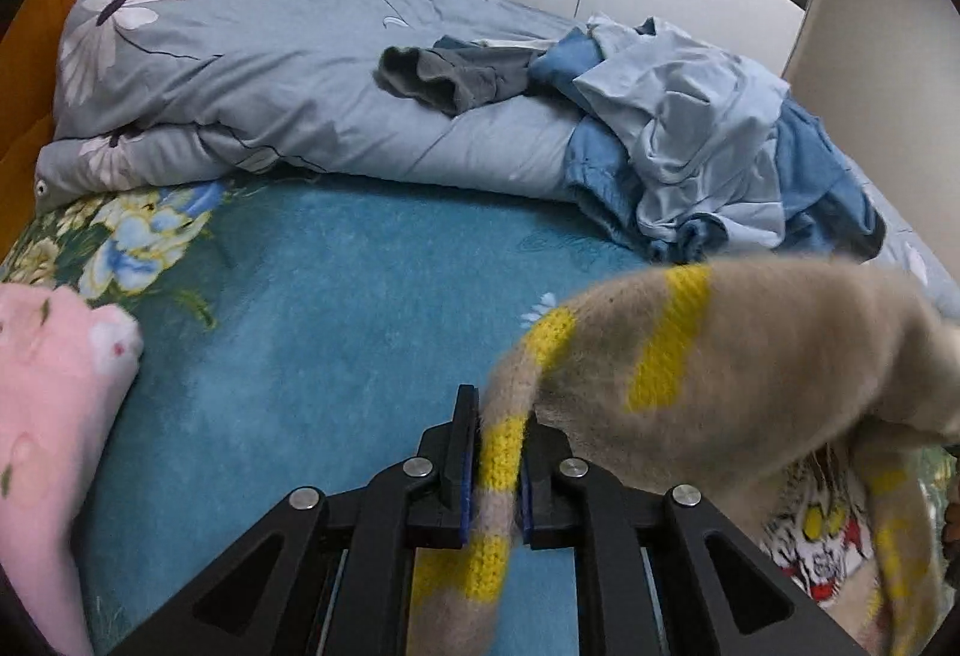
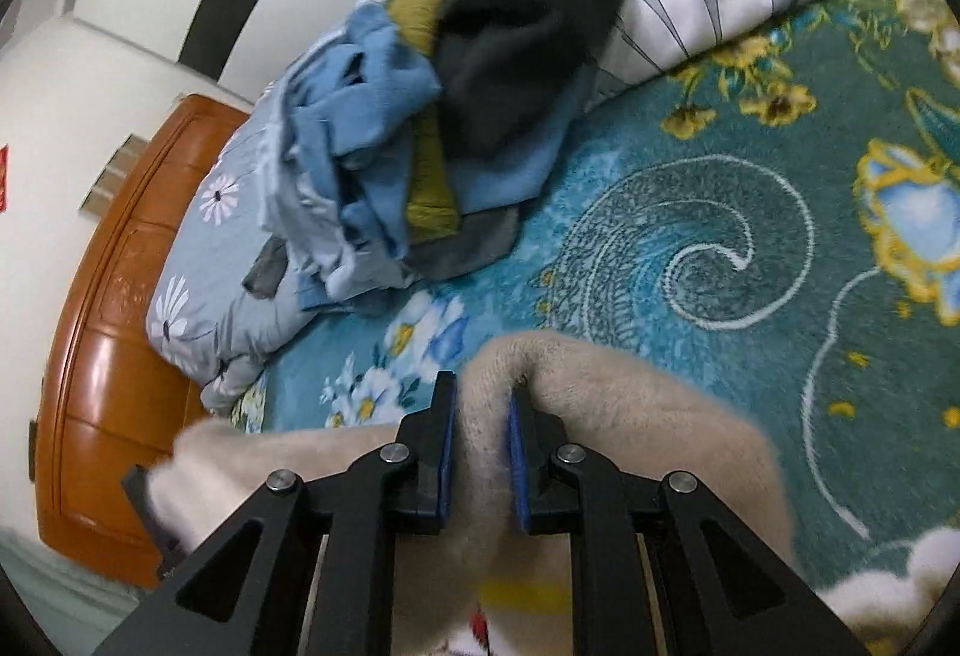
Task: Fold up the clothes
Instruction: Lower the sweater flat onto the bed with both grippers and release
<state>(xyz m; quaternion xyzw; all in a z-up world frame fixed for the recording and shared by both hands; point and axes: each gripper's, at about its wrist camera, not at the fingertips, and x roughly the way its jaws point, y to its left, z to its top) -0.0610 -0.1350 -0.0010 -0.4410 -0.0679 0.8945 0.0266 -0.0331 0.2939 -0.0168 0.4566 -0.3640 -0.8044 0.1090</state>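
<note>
Beige sweater (image 1: pixel 750 350) with yellow stripes slung between both tools, above teal bed blanket (image 1: pixel 312 332). Left tool (image 1: pixel 497 467) clamped on striped edge; right tool (image 2: pixel 480 452) clamped on plain beige fold. Long axis tool to tool. Unfolded clothes pile (image 1: pixel 708 146) beyond, on quilt (image 1: pixel 252 56). Wooden headboard (image 2: pixel 108 326), white wall (image 2: pixel 90 86) behind.

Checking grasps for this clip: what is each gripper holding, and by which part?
Both hold the beige sweater: left gripper pinches a yellow-striped edge, right gripper a plain beige fold.

The black two-finger left gripper (image 1: pixel 495 467) and right gripper (image 2: pixel 479 461) angle downward, blue-padded jaws clamped on fuzzy knit.
</note>
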